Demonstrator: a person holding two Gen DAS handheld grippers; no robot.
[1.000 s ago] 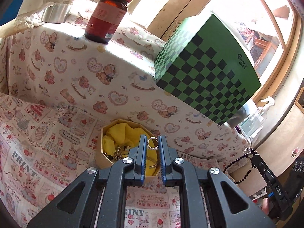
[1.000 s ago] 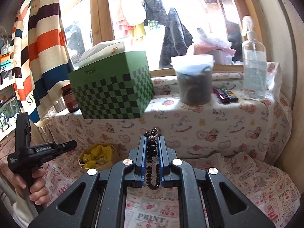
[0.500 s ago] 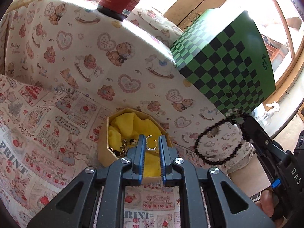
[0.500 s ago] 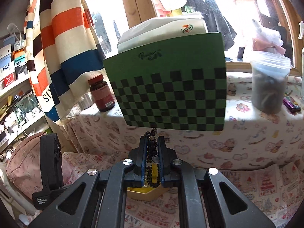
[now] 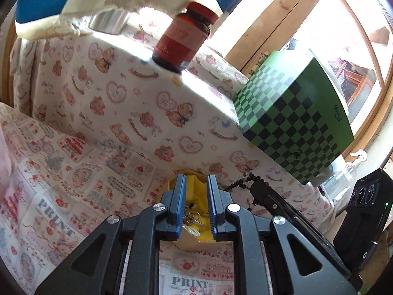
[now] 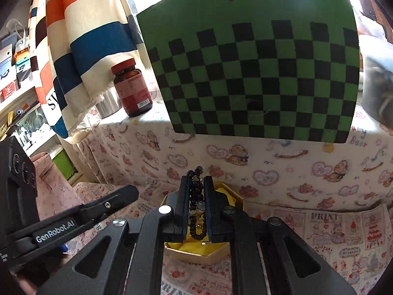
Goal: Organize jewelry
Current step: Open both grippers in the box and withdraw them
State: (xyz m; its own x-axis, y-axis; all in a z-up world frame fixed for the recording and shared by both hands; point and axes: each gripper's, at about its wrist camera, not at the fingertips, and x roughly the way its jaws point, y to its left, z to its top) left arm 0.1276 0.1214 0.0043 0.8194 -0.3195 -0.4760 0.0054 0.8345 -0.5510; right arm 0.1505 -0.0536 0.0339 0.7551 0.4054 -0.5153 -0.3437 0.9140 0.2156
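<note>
Left wrist view, left to right. Printed cotton cloth (image 5: 81, 177), matt, creased, covers the table and the raised ledge. Brown glass jar (image 5: 183, 40), red lid, stands on the ledge. Left gripper (image 5: 195, 204): blue ribbed pads, jaws spread, nothing between them. Directly below the gap sits the box (image 5: 194, 242), faceted tan card lined with crumpled yellow cloth; small silver pieces (image 5: 191, 221) lie on the lining, apart from both pads. Right of it, the right gripper's black tip carries the bracelet (image 5: 242, 183). Checked box (image 5: 292, 125), green and black, glossy card, sits on the ledge.

Right wrist view. Striped cloth (image 6: 81, 49) hangs at left. Right gripper (image 6: 196, 196): jaws pinching the bracelet, a strand of round dark beads; one loop sticks out past the tips, the rest hangs between the pads, above the open box.
</note>
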